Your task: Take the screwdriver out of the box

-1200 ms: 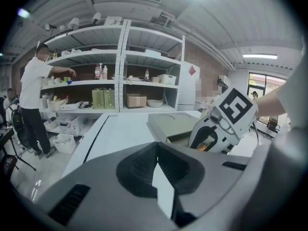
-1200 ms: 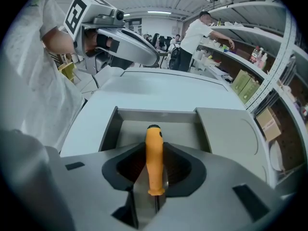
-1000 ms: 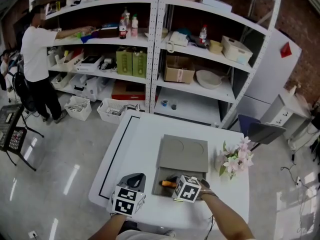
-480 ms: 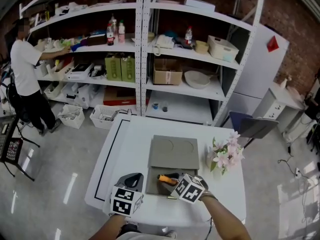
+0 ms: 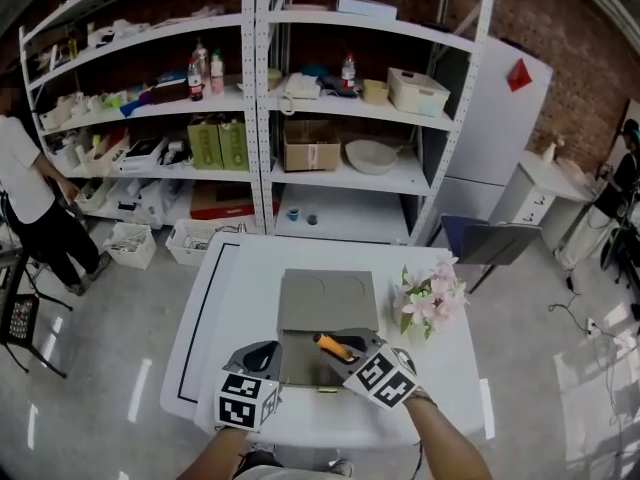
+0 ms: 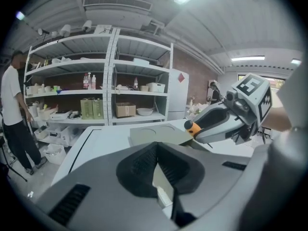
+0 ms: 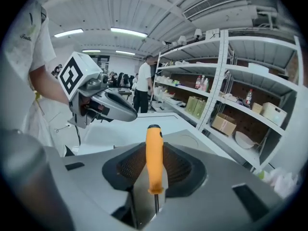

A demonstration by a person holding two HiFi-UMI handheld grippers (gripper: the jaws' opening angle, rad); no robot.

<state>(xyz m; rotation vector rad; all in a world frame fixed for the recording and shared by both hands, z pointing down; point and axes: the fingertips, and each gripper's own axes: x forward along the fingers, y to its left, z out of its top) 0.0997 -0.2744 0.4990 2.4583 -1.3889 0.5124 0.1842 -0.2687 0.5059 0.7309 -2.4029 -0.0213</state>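
The grey box (image 5: 299,361) lies open near the table's front edge, its lid (image 5: 327,300) flat behind it. My right gripper (image 5: 345,354) hangs above the box, shut on the screwdriver (image 5: 333,347), which is clear of the box. In the right gripper view the orange handle (image 7: 154,160) stands upright between the pads (image 7: 129,166), its metal shaft pointing down toward the camera. My left gripper (image 5: 256,356) hovers at the box's left edge, its jaws (image 6: 156,146) shut on nothing. The left gripper view shows the handle's tip (image 6: 193,127) sticking out of the right gripper (image 6: 214,123).
The white table (image 5: 235,288) has a black line along its left side. A bunch of pink flowers (image 5: 430,296) stands right of the box. Loaded metal shelves (image 5: 260,118) fill the back, with a white cabinet (image 5: 492,118) and a dark chair (image 5: 487,240) at right. A person (image 5: 25,198) stands far left.
My right gripper has risen and tilted, lifting the screwdriver up out of the box. The left gripper has shifted a little up and aside.
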